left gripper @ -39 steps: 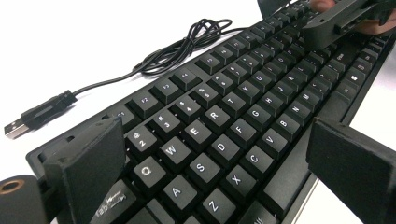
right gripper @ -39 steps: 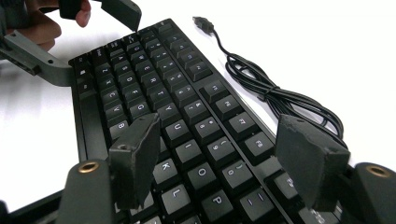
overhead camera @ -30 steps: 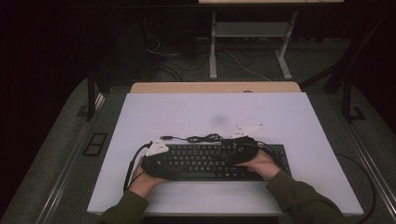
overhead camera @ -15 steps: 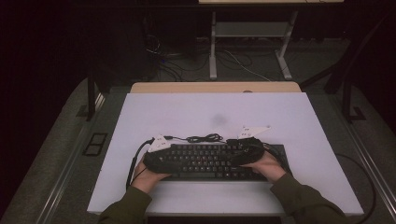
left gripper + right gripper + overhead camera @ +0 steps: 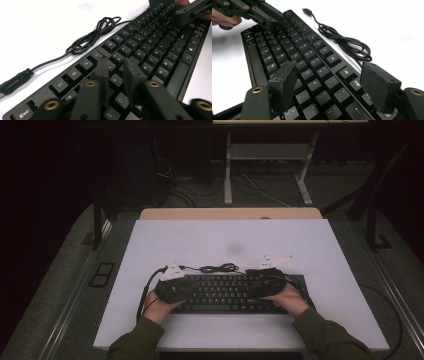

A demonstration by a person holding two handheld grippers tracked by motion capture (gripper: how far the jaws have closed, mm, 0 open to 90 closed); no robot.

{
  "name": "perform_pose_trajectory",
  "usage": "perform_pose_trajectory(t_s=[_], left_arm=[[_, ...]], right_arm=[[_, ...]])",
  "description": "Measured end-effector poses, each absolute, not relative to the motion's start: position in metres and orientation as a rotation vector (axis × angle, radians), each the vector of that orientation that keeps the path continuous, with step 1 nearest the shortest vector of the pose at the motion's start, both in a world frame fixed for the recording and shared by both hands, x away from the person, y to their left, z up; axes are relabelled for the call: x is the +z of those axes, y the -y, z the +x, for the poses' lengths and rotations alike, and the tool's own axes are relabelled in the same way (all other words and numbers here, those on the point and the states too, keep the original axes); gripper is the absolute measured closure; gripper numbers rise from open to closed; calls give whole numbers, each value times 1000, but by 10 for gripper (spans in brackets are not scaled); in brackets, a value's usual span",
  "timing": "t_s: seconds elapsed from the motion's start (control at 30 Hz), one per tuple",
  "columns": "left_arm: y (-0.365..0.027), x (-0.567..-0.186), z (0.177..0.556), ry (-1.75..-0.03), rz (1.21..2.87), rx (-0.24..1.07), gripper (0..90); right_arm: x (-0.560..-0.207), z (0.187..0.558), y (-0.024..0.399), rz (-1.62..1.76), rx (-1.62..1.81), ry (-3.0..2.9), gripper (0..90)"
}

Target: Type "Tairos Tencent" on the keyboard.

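A black keyboard (image 5: pixel 225 292) lies flat on the white table (image 5: pixel 225 240), with its black cable (image 5: pixel 217 268) coiled just behind it. My left gripper (image 5: pixel 187 290) hovers over the keyboard's left half. In the left gripper view its jaws (image 5: pixel 117 67) have just been closing. They stand a narrow gap apart above the letter keys (image 5: pixel 150 50), with nothing between them. My right gripper (image 5: pixel 252 290) is over the keyboard's right half. Its jaws (image 5: pixel 329 75) are wide open above the keys (image 5: pixel 294 50) and hold nothing.
The cable's USB plug (image 5: pixel 15 82) lies loose on the table beyond the keyboard's top-left corner. Bare white table surrounds the keyboard. A wooden strip (image 5: pixel 230 213) edges the table's far side, with a metal desk frame (image 5: pixel 270 165) and floor cables behind it.
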State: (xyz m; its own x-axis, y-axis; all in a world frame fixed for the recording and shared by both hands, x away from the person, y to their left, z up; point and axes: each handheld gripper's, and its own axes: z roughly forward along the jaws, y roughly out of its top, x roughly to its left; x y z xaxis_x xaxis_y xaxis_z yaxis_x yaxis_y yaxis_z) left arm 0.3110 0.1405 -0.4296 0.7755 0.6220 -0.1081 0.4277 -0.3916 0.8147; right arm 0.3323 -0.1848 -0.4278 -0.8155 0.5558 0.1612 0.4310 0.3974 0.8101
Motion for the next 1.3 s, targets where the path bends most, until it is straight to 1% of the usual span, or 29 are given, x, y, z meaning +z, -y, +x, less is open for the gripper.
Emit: perform_pose_trajectory(t_s=[0.13,0.4,1.3], left_arm=[[-139,-430,313,-777,2062,244,885],[-133,-433,317,-763,2081,218,888],[-128,-440,322,-752,2128,194,888]], right_arm=[[-428,332,186,900,1392,-2506,293],[-428,330,191,911,1385,-2500,293],[-428,328,194,929,1377,-2487,293]])
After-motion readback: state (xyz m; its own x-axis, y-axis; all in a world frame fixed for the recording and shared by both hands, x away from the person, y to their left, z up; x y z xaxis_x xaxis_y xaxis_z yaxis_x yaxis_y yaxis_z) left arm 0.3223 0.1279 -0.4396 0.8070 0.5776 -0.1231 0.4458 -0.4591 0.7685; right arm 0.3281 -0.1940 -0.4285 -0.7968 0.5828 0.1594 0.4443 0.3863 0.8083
